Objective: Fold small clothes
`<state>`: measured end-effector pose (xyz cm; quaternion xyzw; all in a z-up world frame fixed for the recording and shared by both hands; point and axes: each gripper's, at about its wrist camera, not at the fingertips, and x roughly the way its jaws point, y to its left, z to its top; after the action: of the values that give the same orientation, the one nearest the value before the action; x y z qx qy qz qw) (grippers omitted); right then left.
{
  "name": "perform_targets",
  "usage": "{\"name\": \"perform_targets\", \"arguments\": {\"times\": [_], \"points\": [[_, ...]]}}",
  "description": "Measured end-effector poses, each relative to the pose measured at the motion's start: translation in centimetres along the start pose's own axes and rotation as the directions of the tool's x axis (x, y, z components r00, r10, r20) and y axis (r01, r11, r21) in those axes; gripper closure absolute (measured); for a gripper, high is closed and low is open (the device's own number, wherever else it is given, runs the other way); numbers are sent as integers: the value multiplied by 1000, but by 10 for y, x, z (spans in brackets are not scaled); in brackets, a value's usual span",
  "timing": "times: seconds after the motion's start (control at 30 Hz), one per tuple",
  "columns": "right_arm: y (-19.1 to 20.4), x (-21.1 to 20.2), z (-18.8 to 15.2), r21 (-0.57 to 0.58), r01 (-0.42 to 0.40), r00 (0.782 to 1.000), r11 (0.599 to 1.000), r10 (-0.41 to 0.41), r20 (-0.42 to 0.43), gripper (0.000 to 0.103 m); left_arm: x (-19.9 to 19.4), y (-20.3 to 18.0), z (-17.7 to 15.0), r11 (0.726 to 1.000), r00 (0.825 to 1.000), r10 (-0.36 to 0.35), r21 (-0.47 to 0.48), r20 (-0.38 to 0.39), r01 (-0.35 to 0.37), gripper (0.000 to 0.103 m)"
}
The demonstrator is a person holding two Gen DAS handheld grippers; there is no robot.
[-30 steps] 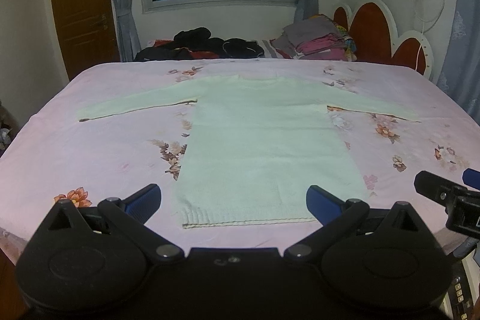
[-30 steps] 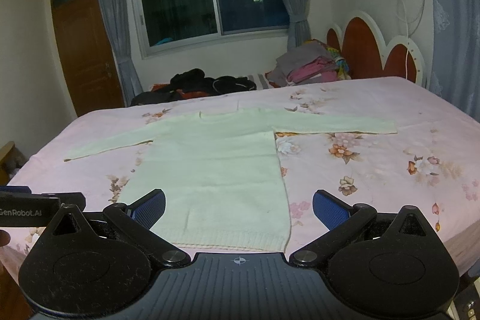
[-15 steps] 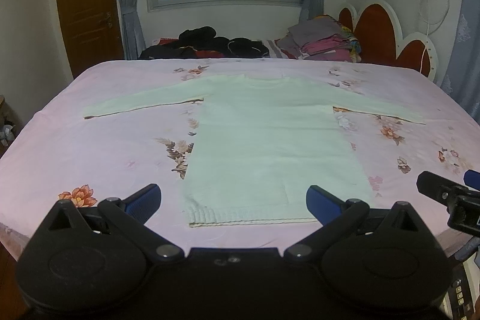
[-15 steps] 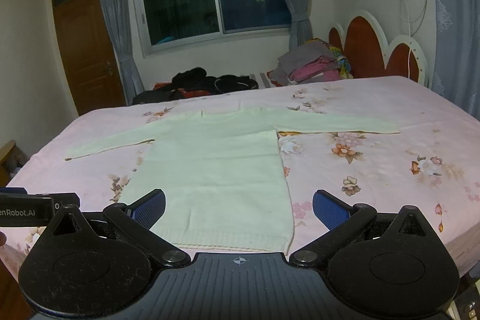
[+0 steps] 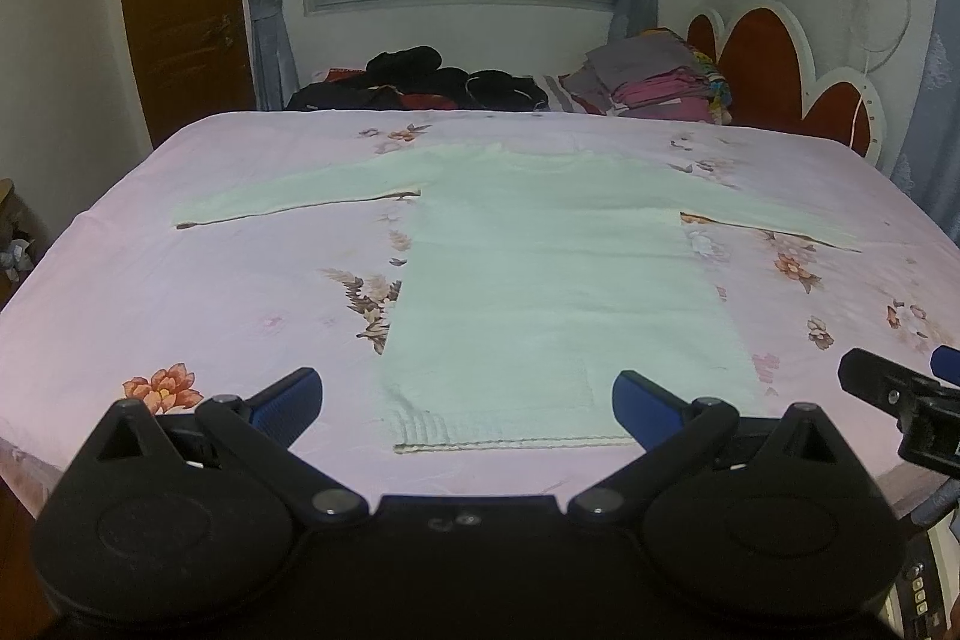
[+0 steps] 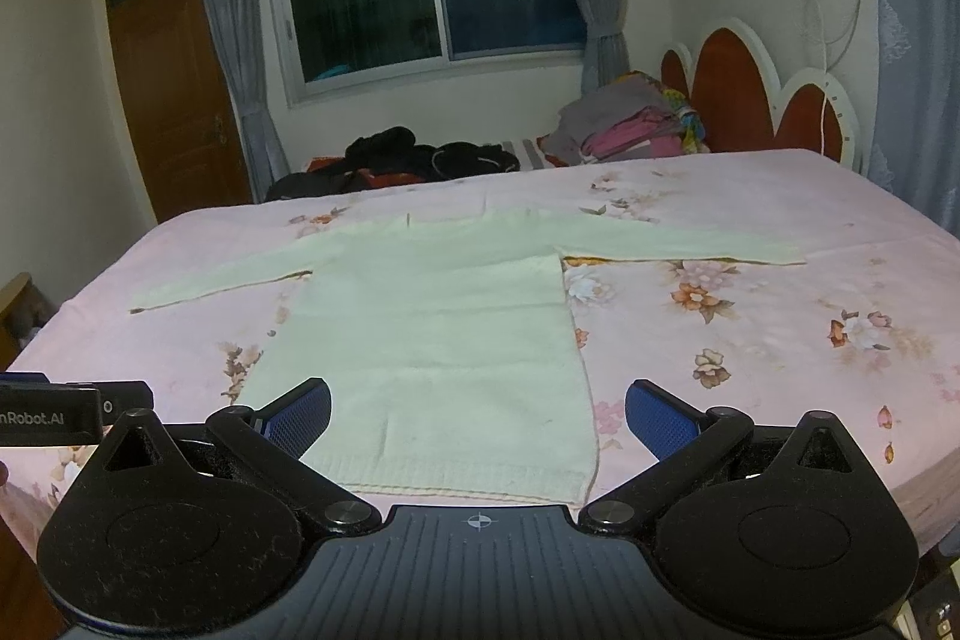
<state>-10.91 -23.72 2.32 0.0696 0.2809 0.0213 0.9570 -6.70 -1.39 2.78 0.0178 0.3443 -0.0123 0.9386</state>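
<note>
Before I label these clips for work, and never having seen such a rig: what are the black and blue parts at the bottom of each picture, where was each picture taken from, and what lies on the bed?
Nothing here is a robot arm. A person holds a two-finger claw in each hand, and each claw carries a wide-angle camera looking forward along its fingers. The black and blue parts are those fingers seen from behind.

One picture comes from the left claw, the other from the right claw. Both are open and hold nothing. Each also shows at the edge of the other's picture.

On the bed, with its pink flowered sheet, a pale green sweater lies flat, sleeves spread to both sides, hem nearest the claws. It is not yet folded. At the far side sit dark clothes and a stack of folded clothes.
</note>
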Motion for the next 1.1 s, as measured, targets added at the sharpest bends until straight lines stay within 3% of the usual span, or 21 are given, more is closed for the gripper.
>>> {"name": "perform_targets", "arguments": {"times": [0.63,1.1], "points": [[-4,46,9,9,39,999,999,-38,-32,0,47,12,20,999,999,31,-6,-40,-31,0],[-12,130,34,16,83,995,996,-82,-60,0,134,27,60,999,995,29,-12,-94,-30,0]]}}
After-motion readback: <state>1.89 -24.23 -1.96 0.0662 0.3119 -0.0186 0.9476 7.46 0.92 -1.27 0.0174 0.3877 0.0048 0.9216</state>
